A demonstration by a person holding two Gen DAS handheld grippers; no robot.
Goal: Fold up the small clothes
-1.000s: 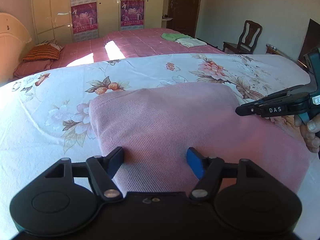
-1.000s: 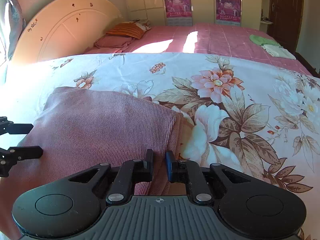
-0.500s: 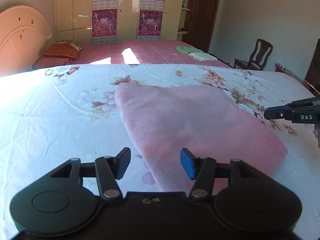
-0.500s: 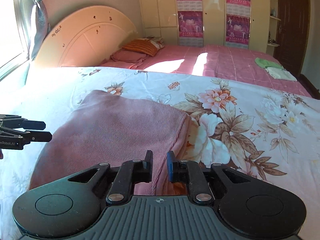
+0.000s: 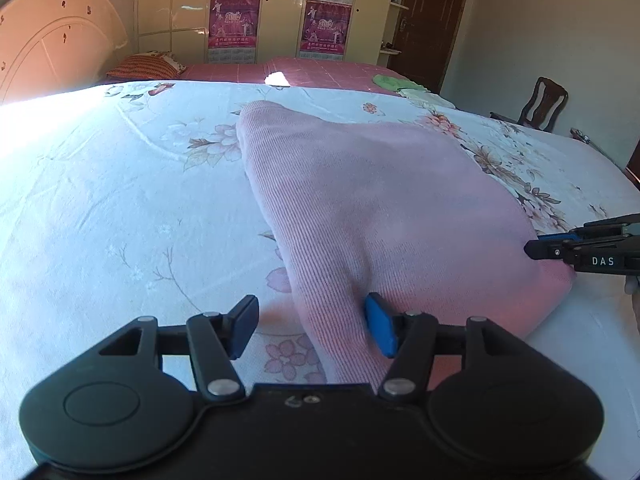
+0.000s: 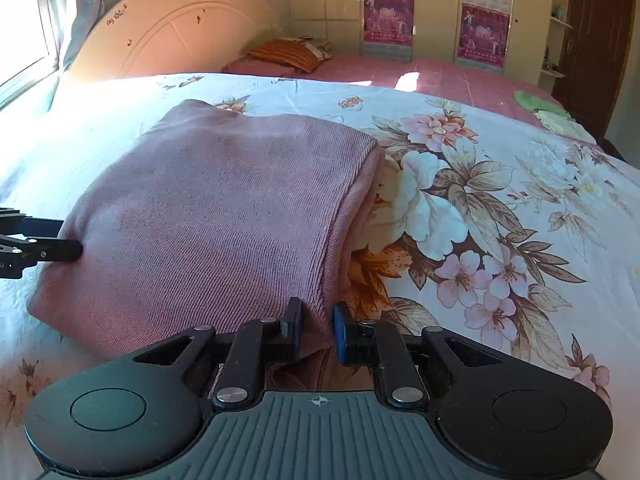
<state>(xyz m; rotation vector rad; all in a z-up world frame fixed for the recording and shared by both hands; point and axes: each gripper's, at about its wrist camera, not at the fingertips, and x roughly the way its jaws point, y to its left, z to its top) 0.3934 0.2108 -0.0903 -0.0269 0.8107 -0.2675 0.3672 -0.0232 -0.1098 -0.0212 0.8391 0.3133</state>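
wardrobe posters (image 5: 233,20) unreadable, chair (image 5: 546,104) partly hidden

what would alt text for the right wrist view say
A folded pink knit garment lies on a floral bedsheet, its near corner pinched in the right gripper. The left gripper touches its left edge.

Folded garment (image 5: 380,208) lies on bedspread (image 5: 120,200), a tool at each near corner

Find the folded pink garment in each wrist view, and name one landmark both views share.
Left wrist view: the pink garment fills centre to right, its near left corner between the open jaws.
Right wrist view: the pink garment lies centre-left, its near right corner in the jaws.
Shared landmark: the striped orange pillow.
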